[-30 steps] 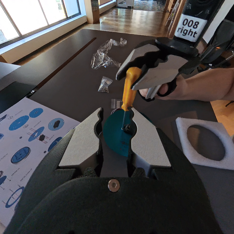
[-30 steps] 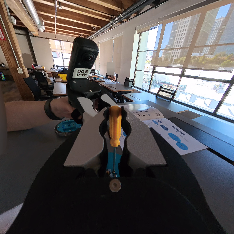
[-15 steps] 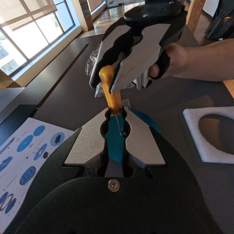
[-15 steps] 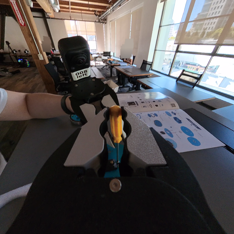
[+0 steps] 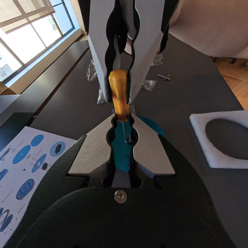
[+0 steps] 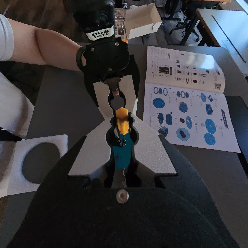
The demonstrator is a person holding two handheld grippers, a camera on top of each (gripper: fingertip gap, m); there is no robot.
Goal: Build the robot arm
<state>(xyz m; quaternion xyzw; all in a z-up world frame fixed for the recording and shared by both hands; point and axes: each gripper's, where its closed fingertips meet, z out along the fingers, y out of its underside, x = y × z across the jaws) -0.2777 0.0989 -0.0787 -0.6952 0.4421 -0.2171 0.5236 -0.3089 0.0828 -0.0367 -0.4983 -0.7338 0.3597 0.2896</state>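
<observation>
A yellow-handled screwdriver [image 5: 118,94] stands tilted, its tip at a small black part [image 5: 129,140] on a teal disc [image 5: 120,154] that lies flat on the dark table. My right gripper [image 5: 118,102] comes down from above and is shut on the upper handle. My left gripper [image 5: 122,115] lies low over the disc, its tips closed either side of the handle's lower end. In the right wrist view my right gripper [image 6: 122,114] looks down along the screwdriver [image 6: 122,123] at the disc [image 6: 122,157] and the black part [image 6: 118,142].
An open instruction booklet [image 6: 187,114] lies to the left of the disc. A white foam square with a round hole [image 5: 221,140] lies to the right. Small bags of screws [image 5: 102,96] and a metal cross key [image 5: 164,77] lie beyond. A cardboard box [image 6: 140,22] stands off the table. Some 5 cm of space lies between my two pairs of fingers. About 7 cm separates my left fingertips from the disc [image 6: 122,157].
My right gripper has swung from the right side to above the disc, bringing the screwdriver more upright. My left jaws have narrowed around the handle's lower end.
</observation>
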